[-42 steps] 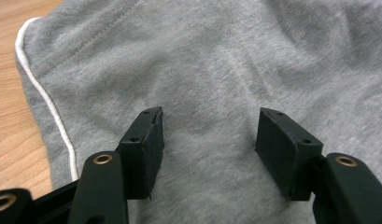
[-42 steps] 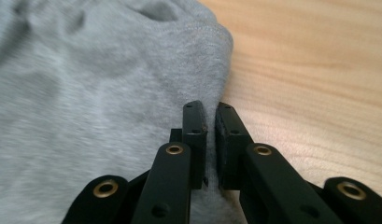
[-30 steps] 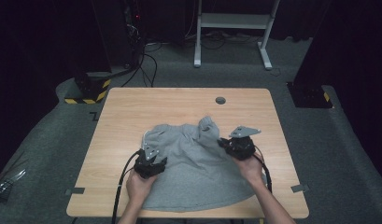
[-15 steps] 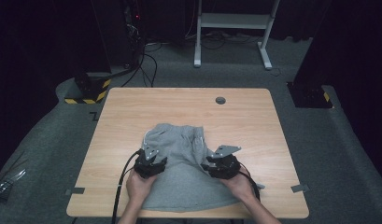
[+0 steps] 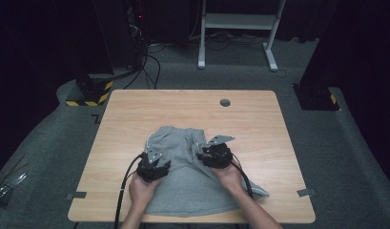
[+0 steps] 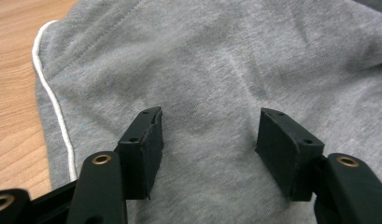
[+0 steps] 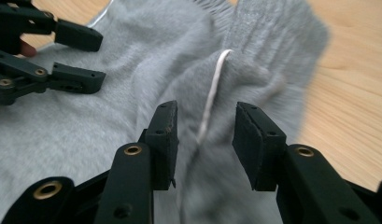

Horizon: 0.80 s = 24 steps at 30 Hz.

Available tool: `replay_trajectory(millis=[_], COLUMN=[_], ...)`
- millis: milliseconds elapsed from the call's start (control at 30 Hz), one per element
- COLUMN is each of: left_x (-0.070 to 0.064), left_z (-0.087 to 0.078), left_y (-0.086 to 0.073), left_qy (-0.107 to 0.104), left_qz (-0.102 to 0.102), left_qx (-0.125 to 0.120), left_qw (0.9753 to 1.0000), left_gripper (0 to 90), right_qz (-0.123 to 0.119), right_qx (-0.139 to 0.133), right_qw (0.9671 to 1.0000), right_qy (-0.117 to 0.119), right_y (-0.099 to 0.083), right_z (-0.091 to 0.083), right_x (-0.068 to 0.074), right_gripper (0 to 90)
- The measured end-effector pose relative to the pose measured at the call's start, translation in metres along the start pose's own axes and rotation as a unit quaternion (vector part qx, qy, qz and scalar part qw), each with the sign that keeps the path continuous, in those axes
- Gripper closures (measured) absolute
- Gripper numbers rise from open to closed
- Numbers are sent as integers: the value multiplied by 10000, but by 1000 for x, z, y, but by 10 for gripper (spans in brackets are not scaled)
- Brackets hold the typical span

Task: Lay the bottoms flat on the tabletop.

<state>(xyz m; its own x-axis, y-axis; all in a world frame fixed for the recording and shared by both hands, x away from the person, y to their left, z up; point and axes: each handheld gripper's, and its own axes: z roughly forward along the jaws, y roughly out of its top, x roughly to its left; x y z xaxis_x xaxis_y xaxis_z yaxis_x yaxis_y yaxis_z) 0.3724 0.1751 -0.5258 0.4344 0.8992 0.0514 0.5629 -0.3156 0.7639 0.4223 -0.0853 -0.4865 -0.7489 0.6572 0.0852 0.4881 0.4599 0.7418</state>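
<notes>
High view: the wooden desk (image 5: 278, 124) carries a grey garment (image 5: 192, 186) that lies crumpled over the middle of its near half, its lower hem reaching the near edge and one corner trailing toward the near right corner. A small dark round fitting (image 5: 225, 102) sits near the far edge, well apart from the cloth. My two hands come in over the near edge. My left claw (image 5: 154, 164) rests on the left part of the garment, and my right claw (image 5: 212, 153) on its right part, near the bunched upper edge.

In the left gripper view my left claw (image 6: 207, 130) stands wide open, both jaws over flat grey fabric and nothing held between them. A white piped seam (image 6: 51, 102) runs along the garment's edge beside bare wood.

In the right gripper view my right claw (image 7: 203, 126) is partly open, its jaws either side of a raised fold with a white cord (image 7: 212, 98) running down it. They do not close on it. My left claw shows at the upper left there, also spread apart over the cloth.
</notes>
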Motion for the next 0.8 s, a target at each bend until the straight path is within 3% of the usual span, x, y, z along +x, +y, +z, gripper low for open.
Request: replay_trajectory(millis=[67,167,233,333,367,467,600,633,667,700,800], left_x=[0,0,0,0,0,0,1,1,1,1,2], left_z=[0,0,0,0,0,0,1,1,1,2,4], left_y=[0,0,0,0,0,0,1,1,1,2,3], left_qy=[0,-1,2,-1,8,-4,-5,-5,-8,-14,-42], left_qz=[-5,2,5,-3,26,11,16,16,14,23,47], left_qx=[2,3,2,3,10,2,22,22,11,6,9], left_qw=[10000,10000,10000,10000,10000,10000,10000,10000,10000,10000,10000], left_gripper=[408,407,407,407,407,407,407,407,407,406,407], right_qz=[-101,-314,-493,-542,-550,-533,-416,-416,-334,-149,-1], right_qx=[213,420,397,288,121,-50,-151,-151,-176,-206,-190], right_qw=[9997,9986,9979,9979,9980,9974,9944,9944,9935,9907,9878], right_qy=[-37,-62,-129,-185,-292,-488,-965,-965,-1071,-1338,-1543], right_y=[2,1,1,3,4,6,6,6,5,1,-4], right_z=[16,26,25,18,5,-16,-44,-44,-51,-64,-71], right_x=[8,13,15,14,9,-2,-31,-31,-40,-60,-75], right_gripper=[605,750,815,838,844,846,847,847,847,849,850])
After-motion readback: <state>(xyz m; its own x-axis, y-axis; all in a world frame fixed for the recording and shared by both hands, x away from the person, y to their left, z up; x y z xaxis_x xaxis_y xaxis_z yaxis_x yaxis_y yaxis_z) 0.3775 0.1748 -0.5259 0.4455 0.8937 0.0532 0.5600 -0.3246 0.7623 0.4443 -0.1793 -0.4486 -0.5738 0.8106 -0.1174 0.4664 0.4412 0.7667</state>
